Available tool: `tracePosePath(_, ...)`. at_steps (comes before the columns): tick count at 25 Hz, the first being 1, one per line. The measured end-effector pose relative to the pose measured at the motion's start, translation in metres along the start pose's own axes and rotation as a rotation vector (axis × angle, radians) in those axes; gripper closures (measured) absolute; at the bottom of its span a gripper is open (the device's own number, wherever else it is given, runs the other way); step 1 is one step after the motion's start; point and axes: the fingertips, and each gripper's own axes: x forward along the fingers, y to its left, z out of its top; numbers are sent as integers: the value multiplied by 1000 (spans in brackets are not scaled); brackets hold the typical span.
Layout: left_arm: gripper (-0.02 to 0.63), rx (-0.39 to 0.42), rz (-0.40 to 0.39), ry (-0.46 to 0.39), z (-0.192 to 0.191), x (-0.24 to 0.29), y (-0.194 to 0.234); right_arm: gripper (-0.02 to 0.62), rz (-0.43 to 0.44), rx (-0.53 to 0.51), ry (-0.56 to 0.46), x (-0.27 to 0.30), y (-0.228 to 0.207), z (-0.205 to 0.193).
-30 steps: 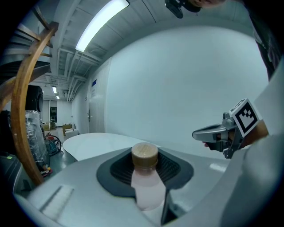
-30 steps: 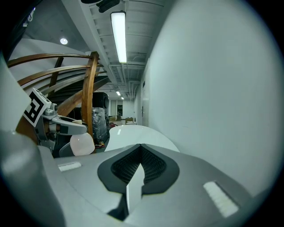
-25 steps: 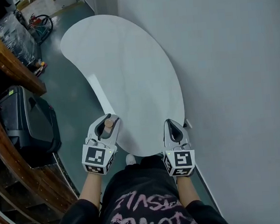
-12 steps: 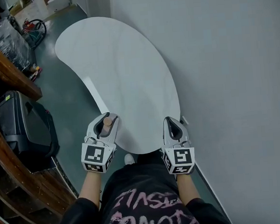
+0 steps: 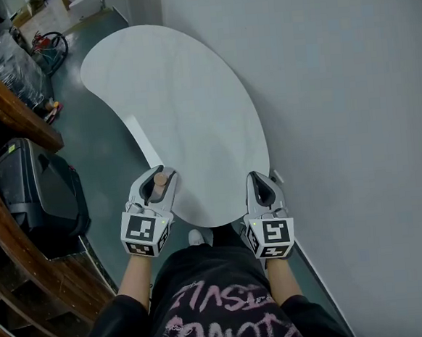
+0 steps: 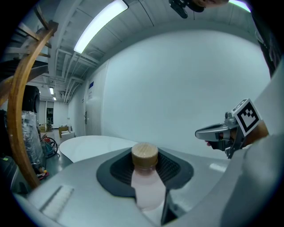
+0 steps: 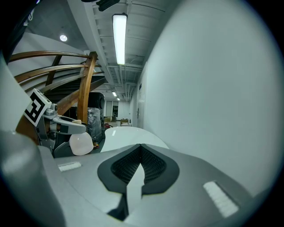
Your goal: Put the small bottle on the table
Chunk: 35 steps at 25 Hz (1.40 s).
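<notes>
from the person, the table stretches away from 12 toward 11 o'clock, its right edge along the wall at 3 o'clock. the left gripper is at 11 o'clock over the table's near edge, with the small bottle between its jaws. the right gripper is at 1 o'clock, at the table's near right edge, near the wall. a case stands on the floor at 9 o'clock, beside a rail.
</notes>
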Motion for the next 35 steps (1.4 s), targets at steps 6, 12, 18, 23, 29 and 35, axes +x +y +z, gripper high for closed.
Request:
tracePosePath(6, 472, 21, 6, 1, 3, 1, -6, 584, 7, 11, -12, 1, -6, 2)
tracePosePath(12, 472, 37, 12, 19, 2, 11, -12, 584, 23, 17, -8, 8, -14, -2)
tracePosePath(18, 472, 59, 13, 32, -1, 25, -17, 584, 42, 32, -6, 19, -24, -7)
tracePosePath(23, 472, 53, 25, 53, -2, 40, -16, 584, 57, 42, 14, 33, -34, -14)
tracePosePath(29, 472, 45, 33, 56, -5, 56, -15, 584, 72, 45, 27, 47, -43, -17)
tracePosePath(35, 472, 43, 40, 73, -12, 65, -13, 584, 86, 39, 41, 58, -47, -23)
